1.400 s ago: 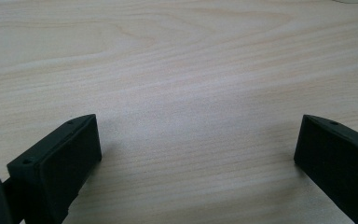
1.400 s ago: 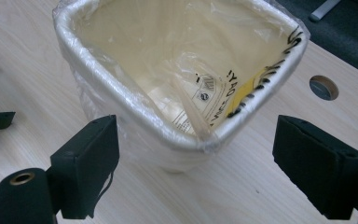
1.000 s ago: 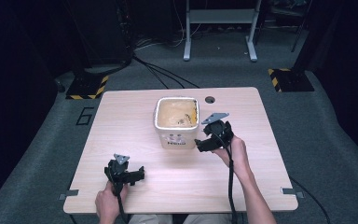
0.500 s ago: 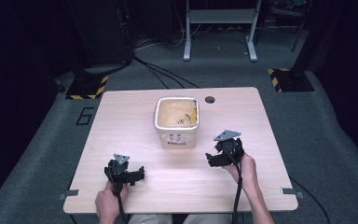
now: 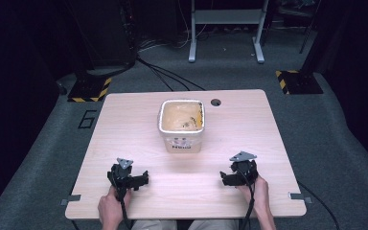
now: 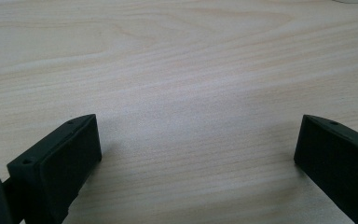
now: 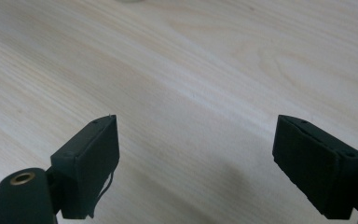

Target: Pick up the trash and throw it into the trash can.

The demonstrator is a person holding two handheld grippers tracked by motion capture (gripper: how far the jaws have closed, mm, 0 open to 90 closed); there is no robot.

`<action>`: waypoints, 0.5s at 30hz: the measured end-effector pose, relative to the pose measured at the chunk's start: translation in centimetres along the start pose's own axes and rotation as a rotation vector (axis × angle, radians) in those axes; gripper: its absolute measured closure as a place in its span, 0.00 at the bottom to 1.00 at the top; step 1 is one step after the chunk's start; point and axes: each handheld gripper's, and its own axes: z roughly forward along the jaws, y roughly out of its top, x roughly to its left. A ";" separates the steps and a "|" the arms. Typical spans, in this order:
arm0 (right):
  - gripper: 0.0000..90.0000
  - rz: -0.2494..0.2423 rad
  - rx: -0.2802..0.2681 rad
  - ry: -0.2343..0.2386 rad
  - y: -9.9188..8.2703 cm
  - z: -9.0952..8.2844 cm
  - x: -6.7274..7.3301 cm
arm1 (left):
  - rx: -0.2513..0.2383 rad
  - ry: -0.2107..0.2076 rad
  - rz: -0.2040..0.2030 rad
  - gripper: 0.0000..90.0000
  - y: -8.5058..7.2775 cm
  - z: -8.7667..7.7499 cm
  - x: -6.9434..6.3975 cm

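Near edge: the person's two hands rest low over the pale wood-grain table (image 5: 187, 191), each holding a black two-jaw gripper.

Left gripper (image 5: 143, 179) sits at the near left, where it was a second ago. In the left gripper view its jaws stand wide apart over bare wood, nothing between them.

Right gripper (image 5: 224, 179) is now at the near right, roughly level with the left one. A second ago it was up beside the tub's right wall; half a second ago it was partway back. It has come toward the person and down. In the right gripper view its jaws are spread wide, with bare tabletop between them; no change in their spread across the frames.

Mid table: the white square plastic tub (image 5: 181, 142), with tan-smeared contents and a printed label on its near wall, stands upright near the table centre, well apart from both grippers and unmoved.

Just beyond the tub's far right corner: the small round dark cable hole (image 5: 215, 102) in the tabletop.

Beyond the table: grey carpet floor (image 5: 52, 143), black cables (image 5: 165, 76) and a grey metal stand (image 5: 225, 28).
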 end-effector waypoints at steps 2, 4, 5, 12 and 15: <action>0.15 0.012 -0.005 -0.002 -0.7 0.1 -0.3 | 0.000 0.000 0.000 0.00 0.0 0.0 0.0; 0.15 0.017 -0.011 -0.005 -1.0 0.2 -0.4 | 0.000 -0.001 0.000 0.00 0.0 0.0 0.0; 0.15 0.020 -0.013 -0.006 -1.2 0.2 -0.5 | 0.000 -0.001 0.001 0.00 0.0 0.0 0.0; 0.09 0.036 -0.059 -0.015 -2.3 0.9 -1.0 | 0.000 -0.001 0.000 0.00 0.0 0.0 0.0; 0.08 0.063 -0.059 -0.015 -2.3 1.1 -1.2 | 0.000 -0.001 0.001 0.00 0.0 0.0 0.0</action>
